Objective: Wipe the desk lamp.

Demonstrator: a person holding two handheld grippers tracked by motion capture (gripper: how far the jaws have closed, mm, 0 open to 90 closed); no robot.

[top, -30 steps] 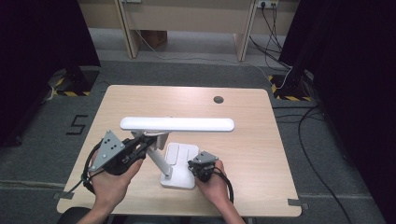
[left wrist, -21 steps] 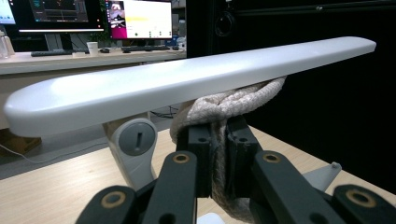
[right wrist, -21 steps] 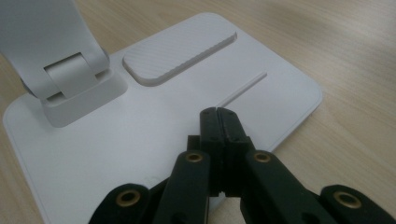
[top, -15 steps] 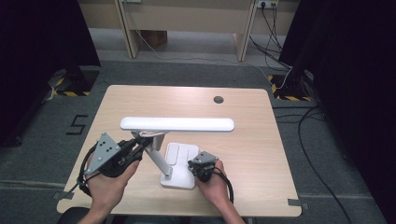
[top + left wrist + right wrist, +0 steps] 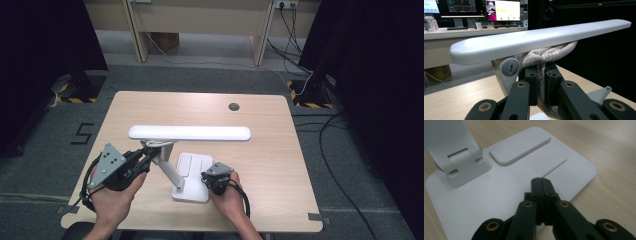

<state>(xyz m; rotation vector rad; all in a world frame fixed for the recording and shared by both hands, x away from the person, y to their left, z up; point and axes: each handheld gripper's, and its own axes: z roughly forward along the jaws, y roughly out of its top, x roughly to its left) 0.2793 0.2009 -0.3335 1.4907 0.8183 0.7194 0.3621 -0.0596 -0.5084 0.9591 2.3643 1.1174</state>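
A white desk lamp (image 5: 187, 165) stood on the wooden desk (image 5: 260, 125), slightly toward six o'clock from the desk's centre. Its long flat head (image 5: 189, 132) lay level, running from nine to three o'clock, above a slanted arm (image 5: 169, 172) hinged to a flat rectangular base (image 5: 192, 175).

A pale braided rope (image 5: 546, 56) was looped around the lamp just beneath the head, beside the round hinge (image 5: 509, 68). The left gripper (image 5: 145, 157), at the lamp's eight o'clock, had its jaws clamped on this rope; in the left gripper view the strand ran down between the two pads.

The right gripper (image 5: 209, 176), at the base's four o'clock, had its jaws pressed together with nothing between them. In the right gripper view their tips rested over the white base, near a thin groove (image 5: 554, 167) and at five o'clock from a ribbed pad (image 5: 520, 148). Whether the tips touched the base could not be determined.
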